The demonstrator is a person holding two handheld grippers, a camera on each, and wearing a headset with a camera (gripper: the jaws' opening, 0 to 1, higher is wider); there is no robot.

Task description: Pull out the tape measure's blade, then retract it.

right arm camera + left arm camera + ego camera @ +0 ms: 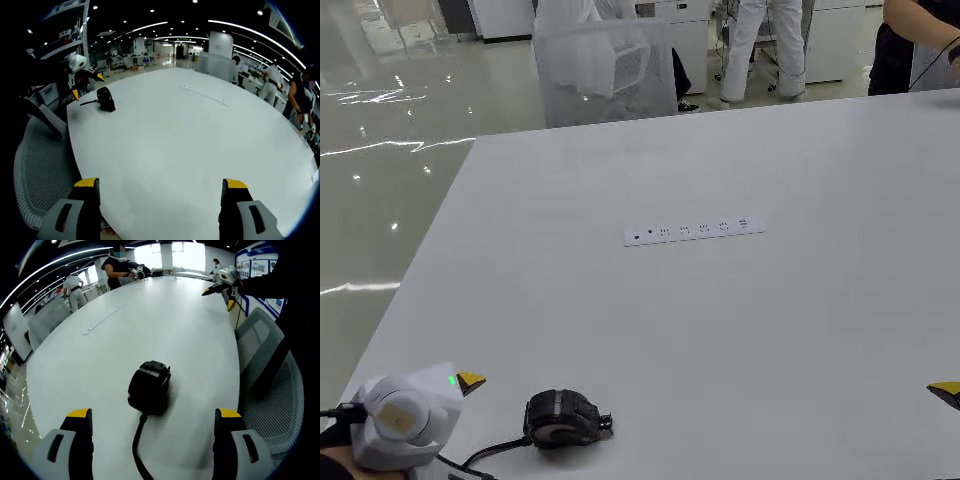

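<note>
A black tape measure (561,419) with a black wrist strap lies on the white table (720,320) near the front left edge, its blade retracted. In the left gripper view the tape measure (149,386) sits just ahead of my left gripper (150,422), centred between the open jaws, with nothing held. The left gripper (470,381) shows its yellow tip just left of the tape in the head view. My right gripper (159,187) is open over bare table far to the right; its yellow tip (946,392) is at the right edge. The tape measure (105,98) appears far off there.
A white power strip (693,230) is set flush in the middle of the table. A mesh chair (605,70) stands behind the far edge, and people stand beyond it. A grey mesh chair (272,390) is close to the table's near edge.
</note>
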